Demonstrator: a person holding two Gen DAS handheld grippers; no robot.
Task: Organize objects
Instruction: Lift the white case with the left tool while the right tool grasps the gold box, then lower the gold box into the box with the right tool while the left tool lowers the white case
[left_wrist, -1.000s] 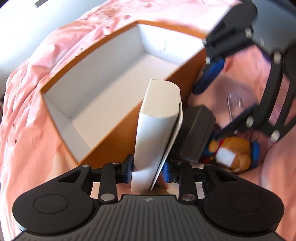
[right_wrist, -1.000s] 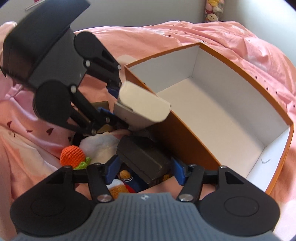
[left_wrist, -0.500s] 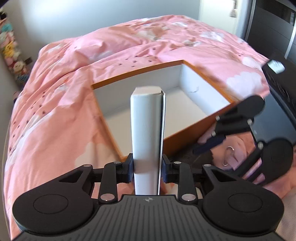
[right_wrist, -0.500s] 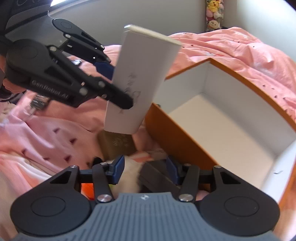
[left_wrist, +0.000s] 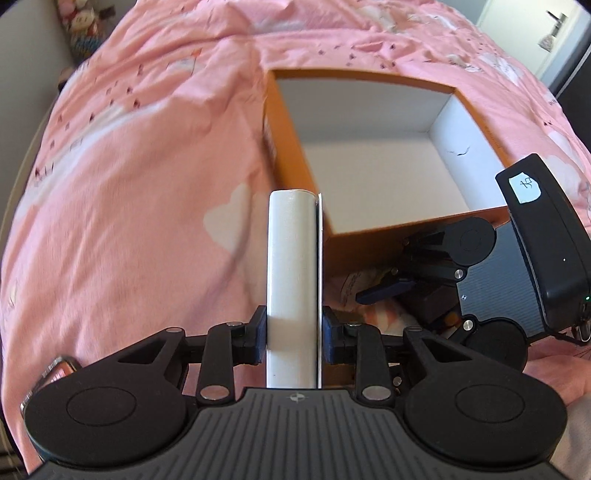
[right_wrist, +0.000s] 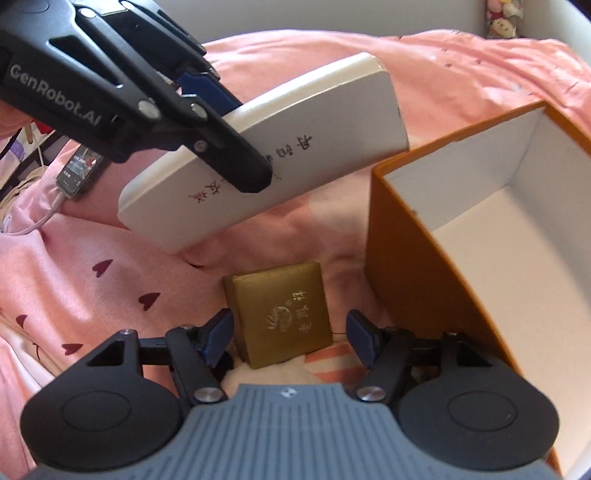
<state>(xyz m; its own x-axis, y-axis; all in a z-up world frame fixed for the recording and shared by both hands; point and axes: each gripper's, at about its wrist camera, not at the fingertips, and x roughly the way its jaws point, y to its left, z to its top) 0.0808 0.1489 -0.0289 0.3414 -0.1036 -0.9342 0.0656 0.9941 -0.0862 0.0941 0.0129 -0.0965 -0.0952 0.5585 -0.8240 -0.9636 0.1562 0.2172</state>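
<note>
A left gripper (left_wrist: 293, 330) clamps a flat white box (left_wrist: 293, 280) edge-on between its fingers (left_wrist: 258, 328), holding it in the air above a bed covered by a pink quilt (left_wrist: 140, 177). In the left wrist view the white box stands upright, its far end overlapping the near left corner of an orange storage box (left_wrist: 295, 177) with a white interior, which sits open on the quilt with nothing visible inside. In the right wrist view the same white box (right_wrist: 295, 147) is tilted, handwritten characters on its broad face, with the left gripper (right_wrist: 221, 122) pinching it from the upper left; it hangs beside the orange storage box (right_wrist: 399, 266), above the quilt (right_wrist: 92, 288), and not over the opening.

The right gripper (right_wrist: 290, 332) is low over the bed with its blue-padded fingers (right_wrist: 218, 332) spread apart, gripping nothing. A small gold box (right_wrist: 277, 314) with an embossed emblem lies flat between them on the bedding, touching neither pad as far as can be seen, just beside the outer orange wall. A phone (right_wrist: 75, 173) with a lit screen and a white cable lies on the quilt at far left. In the left wrist view the right gripper (left_wrist: 388, 286) is at the right, beside the near wall of the storage box, with other small items under it too blurred to identify
</note>
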